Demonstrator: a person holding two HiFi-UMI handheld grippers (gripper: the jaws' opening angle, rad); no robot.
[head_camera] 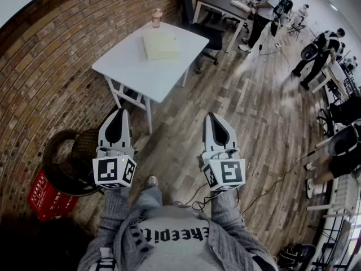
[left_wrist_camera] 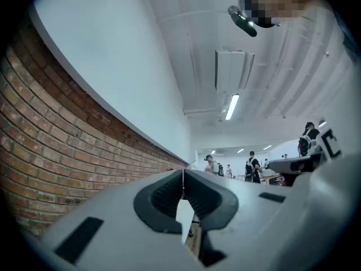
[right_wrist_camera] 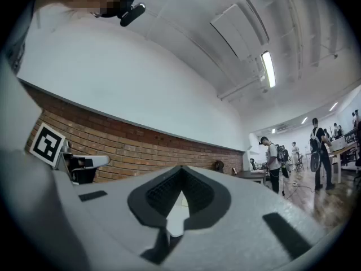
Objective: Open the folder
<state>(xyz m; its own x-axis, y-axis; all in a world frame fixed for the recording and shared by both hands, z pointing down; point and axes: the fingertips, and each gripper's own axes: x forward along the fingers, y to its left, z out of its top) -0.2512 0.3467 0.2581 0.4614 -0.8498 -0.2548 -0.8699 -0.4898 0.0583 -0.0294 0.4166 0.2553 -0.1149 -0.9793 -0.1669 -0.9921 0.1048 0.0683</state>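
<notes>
A pale yellow folder (head_camera: 160, 45) lies shut on a white table (head_camera: 127, 66) by the brick wall, far ahead of me. My left gripper (head_camera: 119, 115) and right gripper (head_camera: 213, 119) are held close to my body, well short of the table, tips pointing toward it. Both are shut with nothing between the jaws. In the left gripper view the left gripper (left_wrist_camera: 182, 174) shows its tips meeting, and the right gripper view shows the right gripper (right_wrist_camera: 180, 171) closed the same way. Neither gripper view shows the folder clearly.
A pink cup (head_camera: 157, 17) stands at the table's far edge behind the folder. A black round stand (head_camera: 67, 162) and a red crate (head_camera: 45, 196) sit at my left by the wall. Cables lie on the wooden floor. Several people (head_camera: 265, 10) stand by desks beyond.
</notes>
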